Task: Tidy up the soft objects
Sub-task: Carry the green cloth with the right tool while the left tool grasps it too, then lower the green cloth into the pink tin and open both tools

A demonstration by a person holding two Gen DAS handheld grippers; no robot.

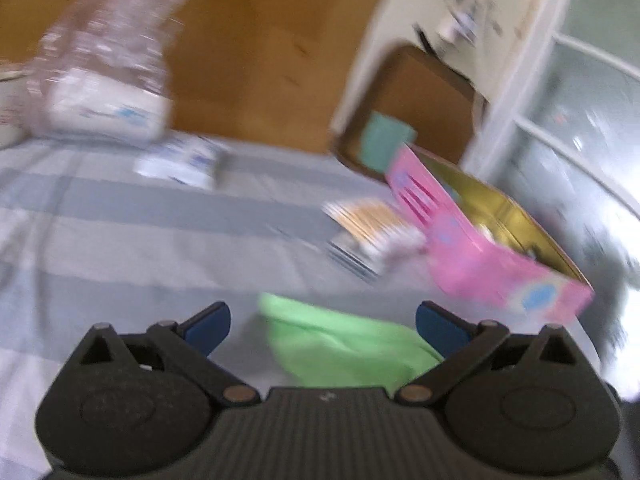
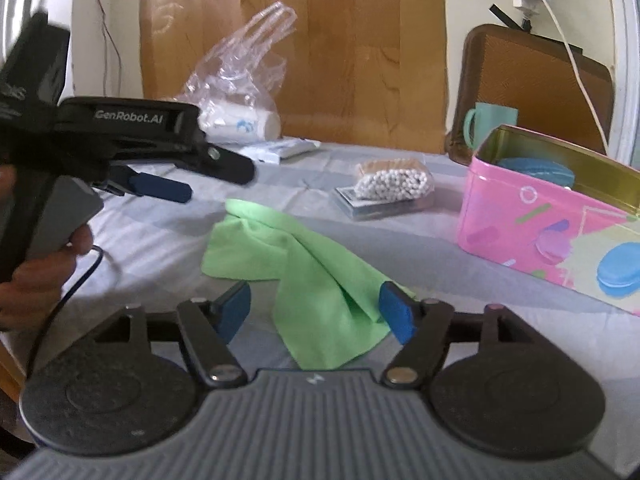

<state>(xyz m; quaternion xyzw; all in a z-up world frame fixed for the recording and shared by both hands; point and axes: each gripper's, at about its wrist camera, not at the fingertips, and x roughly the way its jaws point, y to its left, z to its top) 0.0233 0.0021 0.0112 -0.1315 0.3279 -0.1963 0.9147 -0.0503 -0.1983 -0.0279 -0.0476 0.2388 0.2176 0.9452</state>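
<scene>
A grey and white striped sheet [image 2: 160, 236] covers the flat surface that carries everything here.

At far left in the right wrist view, a person's hand [image 2: 36, 272] grips the left claw [image 2: 188, 184], which points rightward above the sheet. Its blue pads stand apart in its own blurred view, with nothing between them.

Behind it lies one clear plastic bag [image 2: 244, 64] with a white roll [image 2: 240, 122] inside, and just right of that one flat white packet [image 2: 280, 150].

In the middle lies the one green cloth [image 2: 304, 264], crumpled and loosely folded on the sheet. Its near end reaches down between the blue pads of the right claw [image 2: 316, 316], whose two fingers stand wide apart. The cloth's edge lies against or just behind the right-hand pad; it rests on the sheet and neither pad presses it.

Further right and farther back sits one clear pack of cotton swabs [image 2: 394, 180] on top of a flat clear case [image 2: 380, 206].

At right stands one open pink tin [image 2: 532, 236] printed with macarons, gold inside, holding one blue round thing [image 2: 536, 170]. Behind it are one mint-green mug [image 2: 490, 120] and one brown tray [image 2: 532, 80] leaning upright against the wall.
</scene>
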